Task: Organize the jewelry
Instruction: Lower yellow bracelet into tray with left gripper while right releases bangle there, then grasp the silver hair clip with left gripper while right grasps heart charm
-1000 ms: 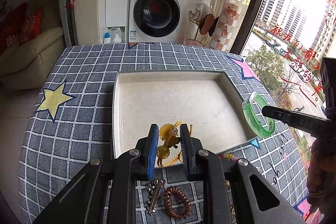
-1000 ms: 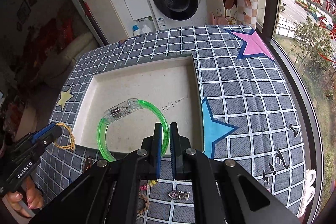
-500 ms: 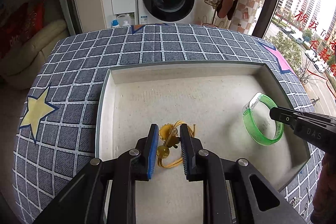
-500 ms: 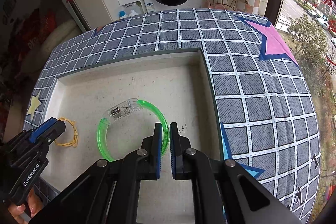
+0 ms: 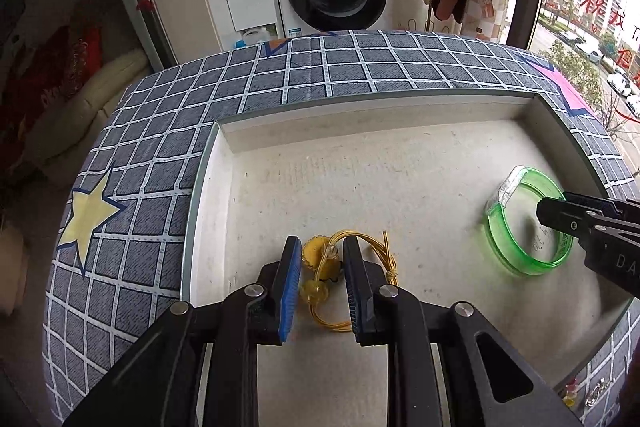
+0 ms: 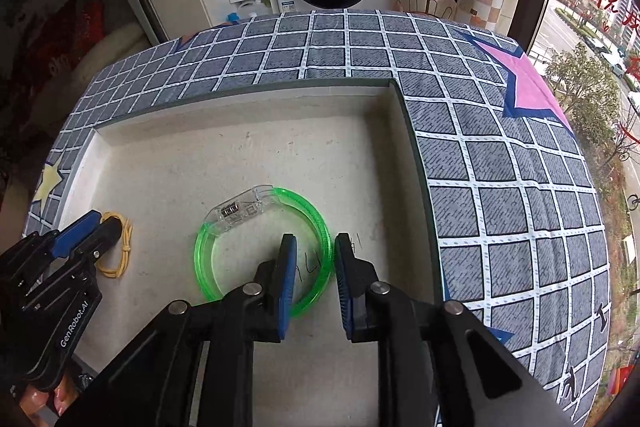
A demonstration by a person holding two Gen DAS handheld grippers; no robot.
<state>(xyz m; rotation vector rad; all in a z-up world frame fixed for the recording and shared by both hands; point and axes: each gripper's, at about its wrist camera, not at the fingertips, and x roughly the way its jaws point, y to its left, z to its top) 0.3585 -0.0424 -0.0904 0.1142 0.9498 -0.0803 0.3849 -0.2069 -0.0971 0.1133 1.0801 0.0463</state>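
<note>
Bright daylight from window [image 5: 580, 7] at right, sharp focus, fisheye-bent edges, dark corners

Checked star-print tablecloth [image 6: 500, 187] covers table; shallow white tray [image 5: 208, 195] lies directly on it.

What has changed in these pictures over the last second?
Both claws came down into the tray. The right claw has just opened, releasing the green bangle, which now lies on the tray floor. The left claw still holds the yellow cord piece.
</note>
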